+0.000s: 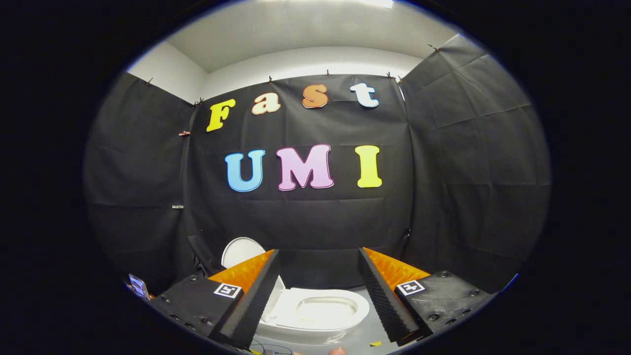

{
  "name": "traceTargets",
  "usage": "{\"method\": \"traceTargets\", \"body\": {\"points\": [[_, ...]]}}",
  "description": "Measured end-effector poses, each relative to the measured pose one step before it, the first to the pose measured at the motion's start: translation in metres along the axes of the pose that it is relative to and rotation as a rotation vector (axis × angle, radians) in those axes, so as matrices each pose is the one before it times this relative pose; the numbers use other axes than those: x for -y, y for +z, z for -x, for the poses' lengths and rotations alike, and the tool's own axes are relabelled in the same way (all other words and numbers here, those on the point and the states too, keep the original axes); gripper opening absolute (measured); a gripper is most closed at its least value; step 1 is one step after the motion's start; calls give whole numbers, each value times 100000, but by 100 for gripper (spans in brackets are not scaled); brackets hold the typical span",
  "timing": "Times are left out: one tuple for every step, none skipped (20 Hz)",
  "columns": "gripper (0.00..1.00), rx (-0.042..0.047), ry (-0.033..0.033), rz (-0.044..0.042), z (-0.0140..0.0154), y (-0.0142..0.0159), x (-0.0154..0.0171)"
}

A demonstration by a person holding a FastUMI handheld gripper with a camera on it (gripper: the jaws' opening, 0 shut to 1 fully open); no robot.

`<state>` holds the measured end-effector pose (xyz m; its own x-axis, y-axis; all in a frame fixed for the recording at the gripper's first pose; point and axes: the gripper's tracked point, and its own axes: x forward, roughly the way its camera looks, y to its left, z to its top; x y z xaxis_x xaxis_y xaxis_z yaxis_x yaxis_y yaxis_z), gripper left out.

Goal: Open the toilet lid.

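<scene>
1. White porcelain marks the toilet (pixel 315 315), which stands on a grey floor (pixel 360 342) low in the gripper view, in front of the black cloth wall (pixel 305 222).
2. Its lid (pixel 241 250) is already raised: it stands upright behind the bowl, off to the left side, with its rounded top showing above the left finger.
3. The seat (pixel 345 308) lies down flat around the bowl, and the oval opening of the bowl is in plain sight.
4. The gripper (pixel 318 291) has its two fingers spread wide apart, with nothing held between them.
5. The toilet bowl shows in the gap between the fingers and lies beyond their tips; neither finger touches it.
6. The left finger (pixel 256 296) covers part of the left edge of the toilet and the lower part of the lid.
7. The right finger (pixel 382 296) stands just to the right of the seat's rim.
8. Each finger carries a small square black-and-white marker (pixel 227 290) on its base.
9. A thin dark cable (pixel 266 347) lies on the floor just in front of the toilet's base.
10. A small device (pixel 138 286) sits well off to the left of the left finger, too small to make out.
</scene>
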<state>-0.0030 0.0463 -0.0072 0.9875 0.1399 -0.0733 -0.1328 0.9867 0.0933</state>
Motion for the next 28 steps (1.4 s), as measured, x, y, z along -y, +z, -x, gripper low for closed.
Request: {"method": "traceTargets", "body": {"points": [[98, -151, 101, 258, -73, -78, 2], [98, -47, 4, 106, 74, -3, -1], [98, 102, 153, -7, -32, 66, -81], [98, 10, -41, -27, -65, -42, 16], [98, 30, -7, 54, -123, -96, 29], [98, -308, -271, 9, -117, -97, 69], [98, -231, -253, -169, 8, -72, 158], [98, -272, -144, -315, -67, -60, 98], [98, -90, -81, -198, 30, -128, 74], [98, 68, -107, -26, -704, 154, 210], [98, 9, -10, 112, 37, 34, 41], [98, 46, -86, 162, -10, -37, 67], [98, 40, -39, 59, -21, 29, -50], [98, 30, 78, -18, -16, 15, -13], [98, -45, -53, -76, -5, -26, 42], [98, 70, 200, -4, -37, -1, -38], [98, -76, -47, 88, 25, -59, -43], [98, 142, 54, 141, -23, 35, -54], [98, 22, 21, -5, -12, 35, -3], [98, -9, 183, -62, 68, -42, -37], [98, -3, 71, -105, -2, 4, 17], [98, -74, -78, 13, 32, -28, 27], [98, -145, -66, 25, -75, -123, 20], [98, -2, -50, -79, 102, -24, 13], [98, 9, -27, -55, 73, 116, -51], [98, 92, 42, -20, -9, 42, -1], [98, 21, -9, 120, -116, -95, -56], [98, -202, 42, 161, -103, -74, 6]]}}
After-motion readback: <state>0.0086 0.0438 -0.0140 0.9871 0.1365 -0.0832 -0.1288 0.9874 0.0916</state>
